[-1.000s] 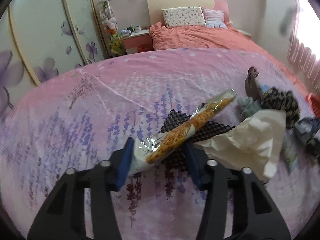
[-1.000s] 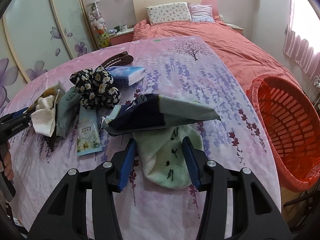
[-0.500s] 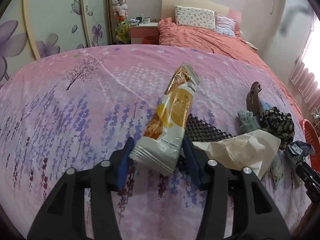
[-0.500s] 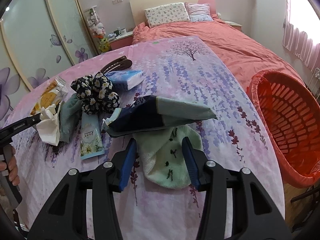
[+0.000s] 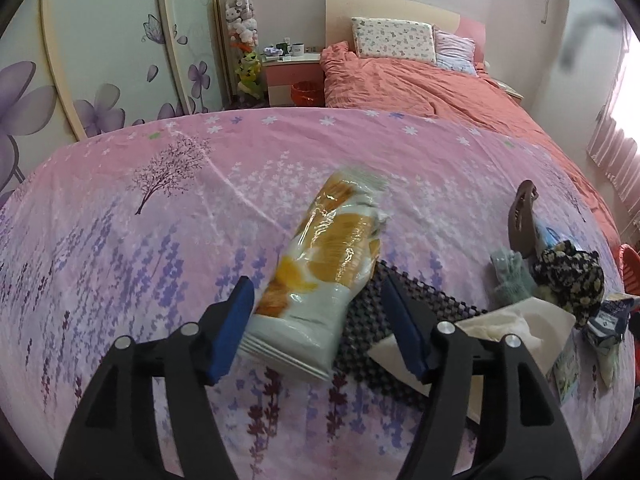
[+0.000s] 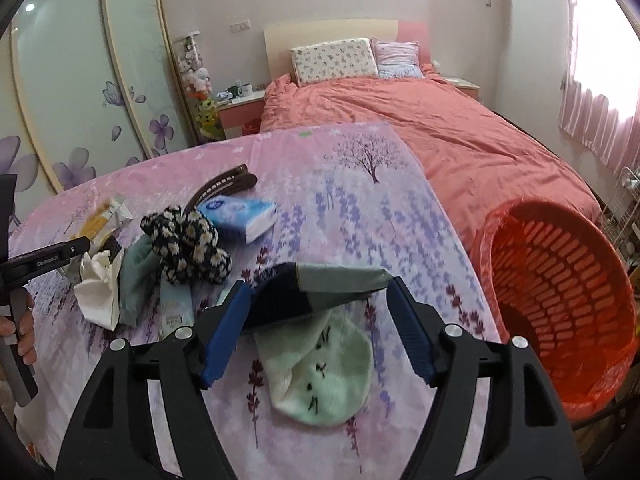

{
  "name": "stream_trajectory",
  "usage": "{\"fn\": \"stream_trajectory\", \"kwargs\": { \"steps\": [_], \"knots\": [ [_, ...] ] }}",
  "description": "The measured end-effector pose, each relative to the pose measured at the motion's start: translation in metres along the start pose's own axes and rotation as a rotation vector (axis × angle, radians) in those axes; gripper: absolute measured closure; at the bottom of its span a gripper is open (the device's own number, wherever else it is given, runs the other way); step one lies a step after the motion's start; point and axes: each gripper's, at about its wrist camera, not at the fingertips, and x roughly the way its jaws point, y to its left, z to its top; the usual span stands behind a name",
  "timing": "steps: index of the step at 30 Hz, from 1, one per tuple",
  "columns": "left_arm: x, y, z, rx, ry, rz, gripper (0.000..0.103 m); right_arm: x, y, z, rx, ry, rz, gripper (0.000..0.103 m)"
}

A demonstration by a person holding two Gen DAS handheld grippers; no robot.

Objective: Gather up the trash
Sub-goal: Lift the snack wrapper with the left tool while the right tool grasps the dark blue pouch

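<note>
My left gripper (image 5: 320,326) is wide open, and the orange and white snack wrapper (image 5: 324,276) sits loose between the blue pads, touching neither. The wrapper also shows small in the right wrist view (image 6: 105,222). My right gripper (image 6: 318,332) is open around one end of a dark blue and grey wrapper (image 6: 320,292), which lies over a pale green sock (image 6: 320,376). The orange mesh trash basket (image 6: 560,312) stands off the table's right edge. A crumpled white tissue (image 5: 516,330) lies right of the left gripper.
On the pink floral tablecloth (image 5: 160,240) lie a black mesh mat (image 5: 404,312), a floral scrunchie (image 6: 188,244), a blue tissue pack (image 6: 242,216), a brown hair clip (image 6: 224,186), a grey-green cloth (image 6: 134,280) and a small sachet (image 6: 174,312). A bed (image 6: 420,120) lies behind.
The left gripper has opened, leaving the snack wrapper loose between the pads. The right gripper moved forward and now straddles the dark blue wrapper.
</note>
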Motion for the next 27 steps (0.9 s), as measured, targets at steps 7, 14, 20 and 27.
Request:
{"fn": "stream_trajectory", "kwargs": {
  "steps": [7,14,20,27],
  "knots": [
    [0.004,-0.001,-0.007,-0.005,0.011,-0.016,0.049,0.021,0.008,-0.008,0.012,0.079,0.034,0.04],
    [0.003,0.007,-0.008,-0.032,0.004,-0.018,0.047,0.023,0.006,-0.012,0.069,0.087,0.072,0.073],
    [0.004,0.017,-0.002,-0.054,-0.015,-0.025,0.04,0.025,0.013,-0.004,0.061,0.077,0.074,0.089],
    [0.018,0.013,0.007,-0.032,0.005,-0.038,0.047,0.028,0.012,-0.002,0.073,0.068,0.081,0.092]
  ]
}}
